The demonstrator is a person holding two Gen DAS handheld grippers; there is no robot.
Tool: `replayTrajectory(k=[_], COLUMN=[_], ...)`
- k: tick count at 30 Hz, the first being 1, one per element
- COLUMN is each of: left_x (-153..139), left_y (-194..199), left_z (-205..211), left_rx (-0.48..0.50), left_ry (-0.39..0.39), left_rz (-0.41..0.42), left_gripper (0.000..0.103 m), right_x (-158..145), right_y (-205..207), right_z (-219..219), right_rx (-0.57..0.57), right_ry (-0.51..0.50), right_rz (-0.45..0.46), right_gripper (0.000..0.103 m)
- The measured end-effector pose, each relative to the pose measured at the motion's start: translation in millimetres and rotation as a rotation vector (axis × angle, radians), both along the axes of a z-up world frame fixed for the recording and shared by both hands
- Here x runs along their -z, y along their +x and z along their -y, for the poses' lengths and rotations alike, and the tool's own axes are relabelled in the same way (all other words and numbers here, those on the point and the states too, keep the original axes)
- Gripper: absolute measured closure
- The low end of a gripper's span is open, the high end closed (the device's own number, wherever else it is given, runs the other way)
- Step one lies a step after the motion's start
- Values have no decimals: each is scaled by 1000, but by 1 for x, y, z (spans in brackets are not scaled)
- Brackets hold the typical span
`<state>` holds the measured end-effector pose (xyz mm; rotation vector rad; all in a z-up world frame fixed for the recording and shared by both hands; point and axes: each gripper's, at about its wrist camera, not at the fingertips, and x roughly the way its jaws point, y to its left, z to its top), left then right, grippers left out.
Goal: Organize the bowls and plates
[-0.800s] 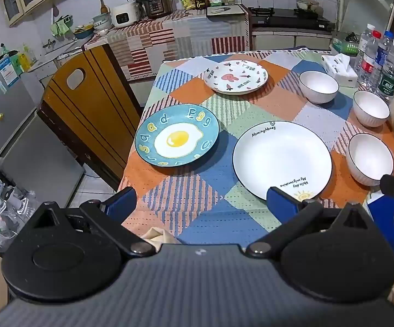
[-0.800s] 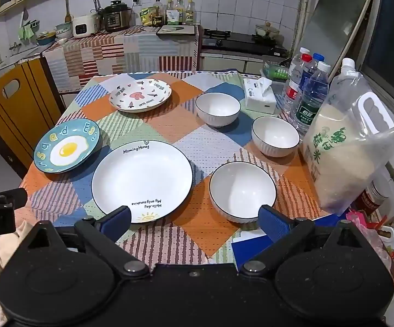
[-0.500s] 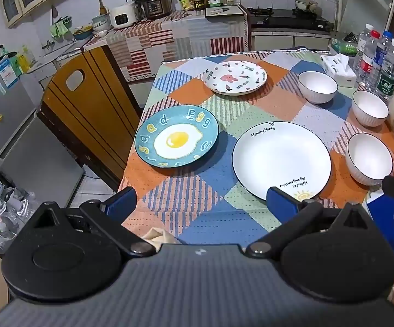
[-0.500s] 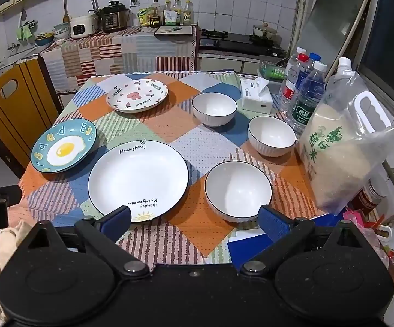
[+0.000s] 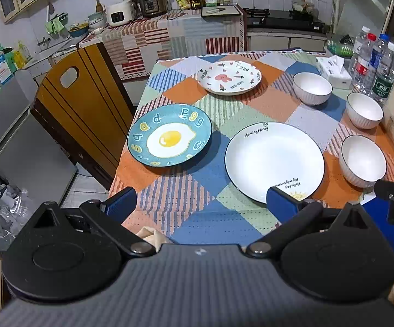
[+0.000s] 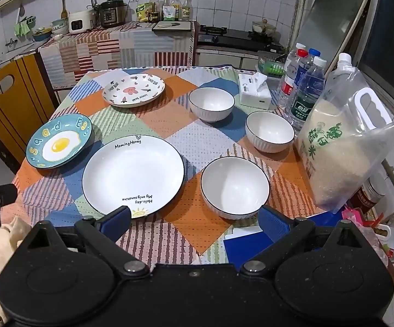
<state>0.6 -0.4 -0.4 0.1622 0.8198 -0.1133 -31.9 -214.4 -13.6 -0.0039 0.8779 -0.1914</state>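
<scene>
On the checked tablecloth lie three plates: a blue egg plate at the left, a large white plate in front, and a white cartoon plate at the back. Three white bowls stand at the right: near, middle, far. My left gripper is open and empty over the table's front edge. My right gripper is open and empty, just before the near bowl.
A bag of rice, water bottles and a tissue box line the table's right side. A wooden chair stands at the left. A blue sheet lies at the front right edge. A counter with appliances is behind.
Both grippers have moved slightly forward toward the table; the right one is closer to the near bowl. Nothing on the table has moved.
</scene>
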Motion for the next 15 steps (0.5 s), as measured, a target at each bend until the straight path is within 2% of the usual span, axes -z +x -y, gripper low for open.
replayTrajectory(k=[6, 15], left_x=[-4, 2], left_y=[-1, -3], left_z=[3, -4], left_rx=[23, 33], left_ry=[-1, -53], left_rz=[29, 52], left_gripper=[0, 0], right_x=[2, 5], right_y=[2, 2], right_z=[0, 4], right_rx=[6, 12], right_ry=[-10, -9], right_rz=[-6, -9], right_gripper=[2, 2])
